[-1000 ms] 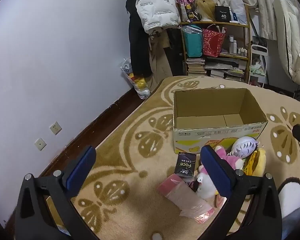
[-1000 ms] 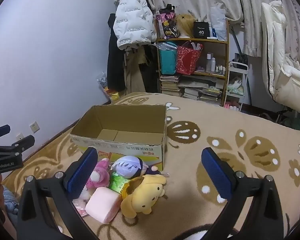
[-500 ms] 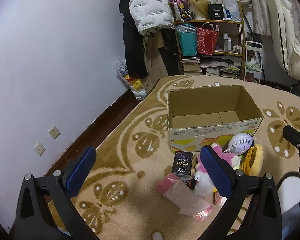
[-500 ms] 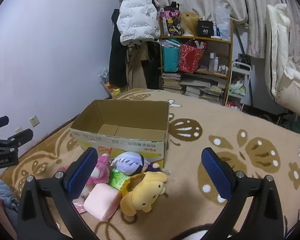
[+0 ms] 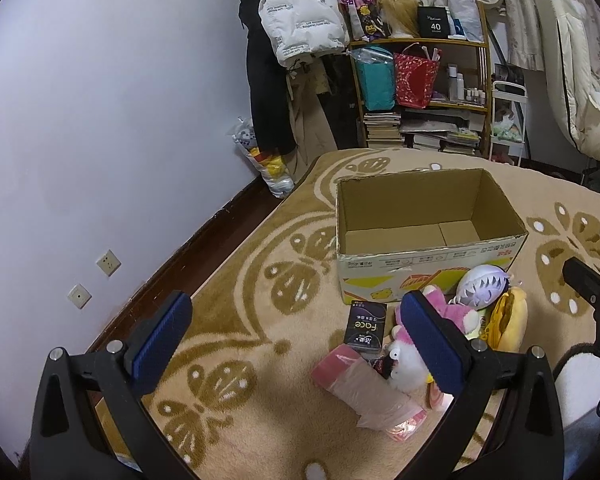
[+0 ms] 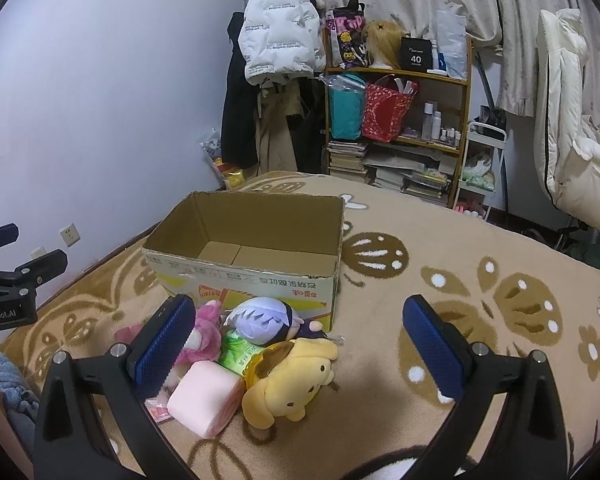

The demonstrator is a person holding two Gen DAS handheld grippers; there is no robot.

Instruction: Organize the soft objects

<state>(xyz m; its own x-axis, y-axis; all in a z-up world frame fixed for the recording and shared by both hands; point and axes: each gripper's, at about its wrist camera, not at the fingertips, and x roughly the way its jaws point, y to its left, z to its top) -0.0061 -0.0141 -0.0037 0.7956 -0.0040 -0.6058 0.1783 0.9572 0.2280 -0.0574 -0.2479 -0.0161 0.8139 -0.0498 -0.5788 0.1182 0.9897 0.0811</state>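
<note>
- Left wrist view: my left gripper (image 5: 296,330) hangs spread wide above the rug (image 5: 236,312).
- My right gripper (image 6: 300,340), likewise apart and empty, hovers over toys (image 6: 288,380) beside the box (image 6: 252,276).

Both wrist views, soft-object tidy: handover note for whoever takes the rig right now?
Left gripper: open, empty, above the rug.
Right gripper: open, empty, over the pile.
Cardboard box: open-topped on the rug, nothing seen inside.
Pile in front of the box: yellow dog plush, pink foam block, purple-haired plush, pink plush, white plush, green packet, dark "Face" pack, pink bagged pack.
Done: nothing packed yet.
Left: probably move the soft items into the box; yellow dog lies nearest the right gripper.
</note>
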